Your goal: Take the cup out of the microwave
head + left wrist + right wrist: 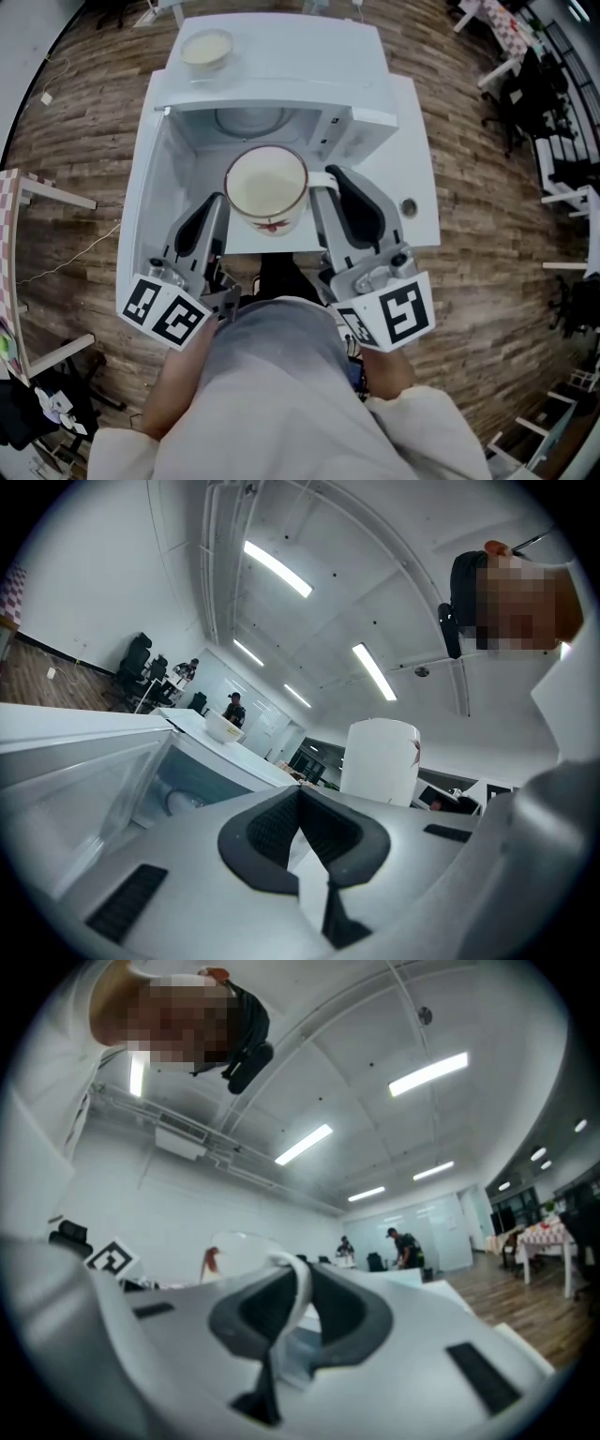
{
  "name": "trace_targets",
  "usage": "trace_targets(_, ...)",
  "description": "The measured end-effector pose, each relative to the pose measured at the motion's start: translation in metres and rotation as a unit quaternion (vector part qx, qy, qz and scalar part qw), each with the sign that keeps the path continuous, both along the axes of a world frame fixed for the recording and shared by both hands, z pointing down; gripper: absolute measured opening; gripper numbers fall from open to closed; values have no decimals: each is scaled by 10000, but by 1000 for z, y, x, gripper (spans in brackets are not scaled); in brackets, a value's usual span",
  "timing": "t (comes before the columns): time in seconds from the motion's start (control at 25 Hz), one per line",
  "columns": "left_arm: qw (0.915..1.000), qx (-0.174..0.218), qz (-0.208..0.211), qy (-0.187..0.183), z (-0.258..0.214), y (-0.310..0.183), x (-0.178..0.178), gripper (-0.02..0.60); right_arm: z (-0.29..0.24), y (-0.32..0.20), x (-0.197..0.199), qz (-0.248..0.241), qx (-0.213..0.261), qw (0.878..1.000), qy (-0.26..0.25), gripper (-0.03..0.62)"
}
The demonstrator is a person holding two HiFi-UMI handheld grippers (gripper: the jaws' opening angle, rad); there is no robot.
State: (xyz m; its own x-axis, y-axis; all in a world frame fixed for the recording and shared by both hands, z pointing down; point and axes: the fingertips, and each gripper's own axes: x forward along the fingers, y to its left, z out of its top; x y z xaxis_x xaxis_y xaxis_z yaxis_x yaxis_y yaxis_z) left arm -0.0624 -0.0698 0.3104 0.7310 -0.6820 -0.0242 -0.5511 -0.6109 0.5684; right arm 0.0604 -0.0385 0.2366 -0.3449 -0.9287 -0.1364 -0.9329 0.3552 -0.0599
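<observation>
Cup (267,185) was held by its handle (302,1290) in my right claw (325,180). My left claw (217,200) was shut, just beside it.

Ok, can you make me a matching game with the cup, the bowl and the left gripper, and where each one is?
Things:
1. cup
2. bowl
3. left gripper

Places:
A. on top of the microwave
B. clamped in the right gripper
C. beside the cup, holding nothing

Pairs: 1-B, 2-A, 3-C
</observation>
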Motion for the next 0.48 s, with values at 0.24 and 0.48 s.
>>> trace_targets(0.24, 10000, 35, 50, -10, -3, 4, 4, 9, 1, 2, 3, 21, -14, 9999, -100, 67)
trace_targets(0.48, 10000, 50, 37, -33, -4, 6, 6, 9, 7, 4, 7, -36, -70, 9999, -109, 68)
